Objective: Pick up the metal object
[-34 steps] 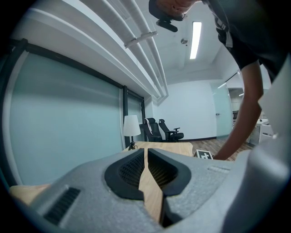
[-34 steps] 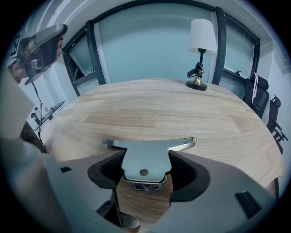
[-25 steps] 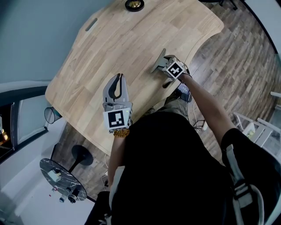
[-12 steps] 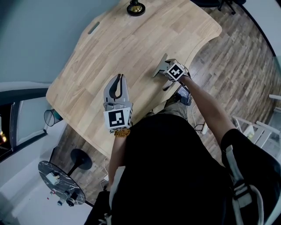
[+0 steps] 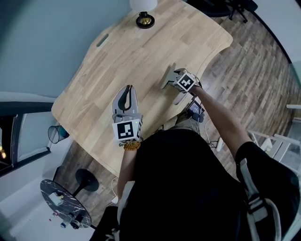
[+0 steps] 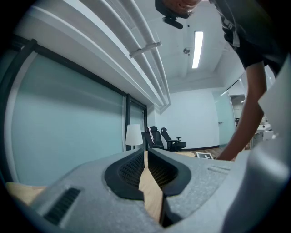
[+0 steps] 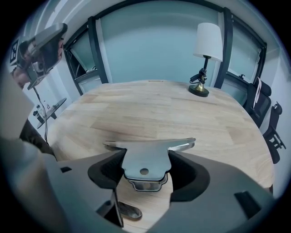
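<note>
The metal object (image 7: 144,160), a flat grey T-shaped plate with a small hole, is held between the jaws of my right gripper (image 7: 146,172). In the head view this right gripper (image 5: 173,80) is near the wooden table's (image 5: 141,52) right edge, with the metal object (image 5: 167,77) sticking out toward the tabletop. My left gripper (image 5: 128,90) lies low over the table's near part, with its jaws together and nothing in them. In the left gripper view the left gripper (image 6: 146,160) shows only a thin slit of wood between its pads.
A table lamp (image 5: 144,14) with a brass base stands at the table's far end, also seen as the lamp (image 7: 204,54) beyond the metal plate. A slot (image 5: 102,40) is cut in the far left of the tabletop. A small round side table (image 5: 61,200) stands on the floor at lower left.
The head camera has tipped so the lamp shows more fully. The right gripper keeps its hold on the metal object and has shifted slightly. The left gripper has barely moved.
</note>
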Action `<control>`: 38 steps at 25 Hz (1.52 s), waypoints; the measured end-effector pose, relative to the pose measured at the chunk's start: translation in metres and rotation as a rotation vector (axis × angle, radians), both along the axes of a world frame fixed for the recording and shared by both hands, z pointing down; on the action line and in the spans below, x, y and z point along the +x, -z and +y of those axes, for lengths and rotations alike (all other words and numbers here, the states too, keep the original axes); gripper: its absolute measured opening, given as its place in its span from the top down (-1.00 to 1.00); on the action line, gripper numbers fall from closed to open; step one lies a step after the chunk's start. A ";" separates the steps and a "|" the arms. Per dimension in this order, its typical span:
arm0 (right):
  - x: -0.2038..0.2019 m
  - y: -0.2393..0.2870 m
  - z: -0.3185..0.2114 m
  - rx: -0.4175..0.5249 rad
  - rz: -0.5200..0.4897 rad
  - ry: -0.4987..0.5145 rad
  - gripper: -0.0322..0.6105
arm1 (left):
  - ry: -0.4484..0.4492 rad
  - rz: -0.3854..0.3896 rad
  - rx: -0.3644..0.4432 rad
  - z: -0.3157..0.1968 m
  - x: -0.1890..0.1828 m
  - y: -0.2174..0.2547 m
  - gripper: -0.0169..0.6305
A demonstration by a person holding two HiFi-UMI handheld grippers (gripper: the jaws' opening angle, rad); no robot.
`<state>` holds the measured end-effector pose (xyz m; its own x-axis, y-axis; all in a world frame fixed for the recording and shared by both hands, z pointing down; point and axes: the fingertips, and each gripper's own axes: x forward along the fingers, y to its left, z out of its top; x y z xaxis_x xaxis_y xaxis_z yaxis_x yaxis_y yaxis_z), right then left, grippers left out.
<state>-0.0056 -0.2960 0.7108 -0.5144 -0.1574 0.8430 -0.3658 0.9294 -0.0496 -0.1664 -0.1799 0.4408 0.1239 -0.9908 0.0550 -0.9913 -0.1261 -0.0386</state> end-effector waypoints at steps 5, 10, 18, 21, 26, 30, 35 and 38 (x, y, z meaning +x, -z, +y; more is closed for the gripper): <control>-0.006 0.026 -0.012 0.071 -0.003 0.010 0.01 | -0.015 0.002 0.027 -0.002 0.002 0.011 0.83; -0.012 0.050 -0.016 0.125 -0.042 0.019 0.01 | -0.036 0.008 0.048 -0.003 0.010 0.018 0.83; -0.014 0.086 -0.012 0.197 -0.086 0.041 0.01 | -0.109 -0.011 0.072 -0.011 0.032 0.026 0.83; -0.012 0.095 -0.009 0.212 -0.105 0.035 0.01 | -0.132 -0.015 0.079 -0.015 0.039 0.029 0.83; -0.013 0.122 -0.012 0.261 -0.138 0.026 0.01 | -0.174 -0.018 0.086 -0.022 0.052 0.034 0.83; -0.014 0.151 -0.014 0.312 -0.185 0.008 0.01 | -0.194 -0.019 0.098 -0.027 0.060 0.039 0.83; -0.012 0.189 -0.014 0.371 -0.258 -0.015 0.01 | -0.195 0.000 0.115 -0.031 0.066 0.045 0.83; -0.011 0.208 -0.012 0.403 -0.292 -0.028 0.01 | -0.195 -0.001 0.117 -0.028 0.066 0.046 0.83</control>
<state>-0.0169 -0.3078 0.5029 -0.7108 -0.4579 0.5339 -0.4150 0.8859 0.2074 -0.1007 -0.2083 0.3944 0.3141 -0.9476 -0.0590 -0.9484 -0.3103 -0.0652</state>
